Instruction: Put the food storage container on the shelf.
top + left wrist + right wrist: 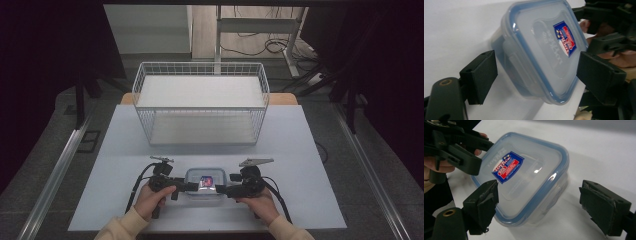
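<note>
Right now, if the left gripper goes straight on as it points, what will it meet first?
Most likely the clear lidded container: it sits between the left gripper's open jaws, directly ahead.

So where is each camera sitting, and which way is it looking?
High view: above the person's side, looking forward and down at the table, wire basket and lidded box; both hands and sleeves show.
Left gripper view: rides the left gripper, looking along its open black fingers at the box; the other hand shows beyond.
Right gripper view: rides the right gripper, facing the box from the opposite side.
All three share the box with its blue-and-red label.
</note>
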`<state>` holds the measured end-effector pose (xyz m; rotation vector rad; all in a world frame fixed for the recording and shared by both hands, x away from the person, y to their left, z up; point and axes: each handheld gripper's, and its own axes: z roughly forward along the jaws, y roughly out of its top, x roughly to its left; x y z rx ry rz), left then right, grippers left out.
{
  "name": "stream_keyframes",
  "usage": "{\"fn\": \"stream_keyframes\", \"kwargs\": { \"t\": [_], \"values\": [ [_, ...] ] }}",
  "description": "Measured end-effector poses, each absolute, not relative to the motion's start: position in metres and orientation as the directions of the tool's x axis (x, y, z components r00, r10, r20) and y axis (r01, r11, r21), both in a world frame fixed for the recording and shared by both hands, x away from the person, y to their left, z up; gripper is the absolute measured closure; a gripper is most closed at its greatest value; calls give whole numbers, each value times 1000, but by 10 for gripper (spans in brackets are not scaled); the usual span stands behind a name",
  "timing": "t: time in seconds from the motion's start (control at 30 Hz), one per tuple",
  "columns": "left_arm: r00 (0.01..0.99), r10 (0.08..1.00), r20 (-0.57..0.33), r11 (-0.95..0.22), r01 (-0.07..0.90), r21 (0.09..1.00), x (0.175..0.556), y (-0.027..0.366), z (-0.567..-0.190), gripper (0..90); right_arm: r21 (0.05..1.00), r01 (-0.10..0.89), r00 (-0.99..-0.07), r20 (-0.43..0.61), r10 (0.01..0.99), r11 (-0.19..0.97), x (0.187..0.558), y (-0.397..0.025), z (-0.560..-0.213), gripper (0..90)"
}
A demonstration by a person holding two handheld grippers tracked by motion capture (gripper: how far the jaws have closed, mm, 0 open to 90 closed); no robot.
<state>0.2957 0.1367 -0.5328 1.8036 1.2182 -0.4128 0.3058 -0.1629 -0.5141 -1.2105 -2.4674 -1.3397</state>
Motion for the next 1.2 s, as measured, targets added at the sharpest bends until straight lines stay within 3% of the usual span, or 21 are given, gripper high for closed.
{"fn": "stream_keyframes", "kwargs": {
  "t": [0.33, 0.5, 0.6, 0.8, 0.93, 1.2],
  "values": [
    [436, 561, -704, -99, 880, 465, 296, 137, -539, 210, 609, 746, -626, 503, 596, 270, 306, -159, -522, 164],
    [407, 526, -747, -72, 896, 437, 298, 144, -544, 264, 583, 775, -600, 558, 573, 243, 306, -158, -524, 254],
    [410, 531, -741, -54, 889, 454, 296, 147, -540, 341, 576, 786, -581, 566, 584, 223, 305, -162, -521, 331],
    [420, 545, -726, -46, 879, 474, 292, 149, -535, 433, 578, 785, -581, 565, 586, 221, 303, -163, -519, 354],
    [435, 554, -710, -46, 867, 496, 287, 149, -530, 461, 575, 795, -565, 583, 583, 195, 302, -167, -517, 428],
    [451, 579, -679, -45, 849, 526, 279, 146, -526, 478, 596, 779, -577, 560, 595, 195, 295, -167, -512, 459]
  ]
}}
